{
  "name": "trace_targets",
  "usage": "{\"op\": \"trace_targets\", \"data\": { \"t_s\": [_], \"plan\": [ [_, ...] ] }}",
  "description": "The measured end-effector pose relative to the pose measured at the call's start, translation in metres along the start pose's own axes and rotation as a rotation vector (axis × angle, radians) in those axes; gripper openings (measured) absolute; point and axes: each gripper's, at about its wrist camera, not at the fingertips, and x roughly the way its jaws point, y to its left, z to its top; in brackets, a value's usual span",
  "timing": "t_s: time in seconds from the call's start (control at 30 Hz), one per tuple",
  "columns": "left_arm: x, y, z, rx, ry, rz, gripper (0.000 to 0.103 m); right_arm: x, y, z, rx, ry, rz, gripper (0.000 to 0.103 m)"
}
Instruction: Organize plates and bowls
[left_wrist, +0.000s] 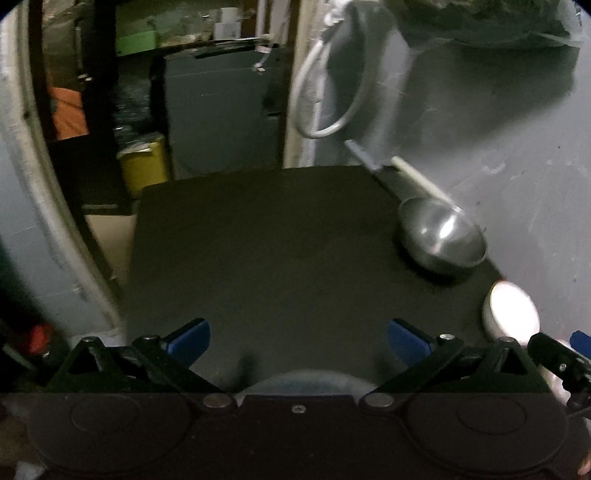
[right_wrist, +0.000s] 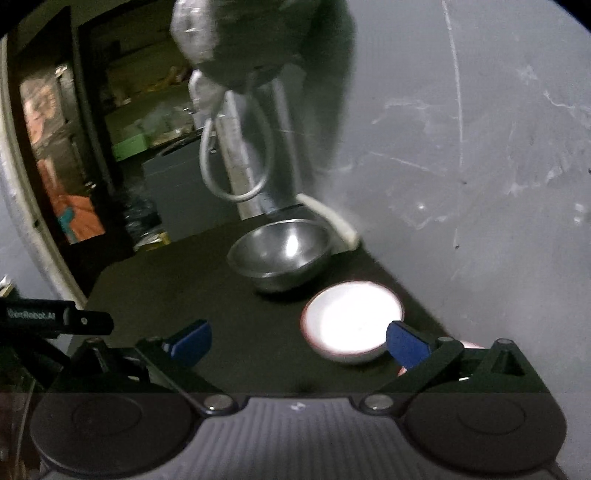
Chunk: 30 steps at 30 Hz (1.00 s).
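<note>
Bowls on the dark table: white bowl is seen just ahead of the empty, spread right gripper, steel bowl beyond; left gripper, likewise spread, is farther.

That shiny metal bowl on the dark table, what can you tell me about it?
The metal bowl looks like polished steel, round, with a thin rim and a small flat base. It stands upright and looks empty, a bright glint on its inner wall. It sits on the black table near the far edge, close to the grey wall. The white bowl sits just in front, with no clear gap visible. Neither gripper touches it.
</note>
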Motion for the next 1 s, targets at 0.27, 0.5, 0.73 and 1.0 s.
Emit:
{"op": "trace_targets", "data": {
  "t_s": [0.27,0.5,0.73,1.0],
  "plan": [
    [0.076,-0.03,0.052,-0.035,-0.063,-0.106,0.102,0.062,-0.003,0.034,-0.093,-0.02,-0.077,0.103],
    [0.13,-0.046,0.085,-0.086,-0.062,-0.181,0.102,0.106,0.004,0.056,-0.139,-0.004,-0.121,0.097],
    [0.158,-0.05,0.087,-0.091,0.003,-0.238,0.09,0.14,0.006,0.055,-0.145,0.078,-0.122,0.079],
    [0.171,-0.054,0.083,-0.102,0.11,-0.293,0.032,0.154,0.009,0.055,-0.127,0.151,-0.097,0.035]
  ]
}}
